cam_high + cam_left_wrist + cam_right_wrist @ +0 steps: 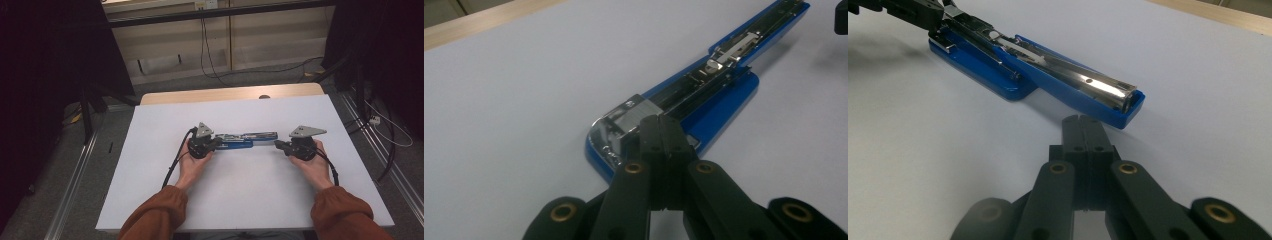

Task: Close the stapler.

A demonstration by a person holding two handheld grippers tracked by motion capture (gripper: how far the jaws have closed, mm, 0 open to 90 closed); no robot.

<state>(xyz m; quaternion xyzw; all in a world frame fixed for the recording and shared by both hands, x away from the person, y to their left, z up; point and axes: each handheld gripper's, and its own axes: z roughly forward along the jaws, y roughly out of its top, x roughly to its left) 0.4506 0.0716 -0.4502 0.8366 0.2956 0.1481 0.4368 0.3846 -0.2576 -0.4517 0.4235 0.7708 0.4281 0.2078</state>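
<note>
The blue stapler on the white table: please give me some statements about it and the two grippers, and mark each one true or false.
1. The blue stapler lies swung open flat on the white table. True.
2. The left gripper has its jaws wide open. False: they are shut together, the tips over the stapler's metal end.
3. The right gripper is shut. True.
4. The right gripper holds the stapler in the air. False: the stapler rests on the table, and in the right gripper view a gap shows between the tips and the stapler's end.
5. The stapler lies between the two grippers. True.
</note>
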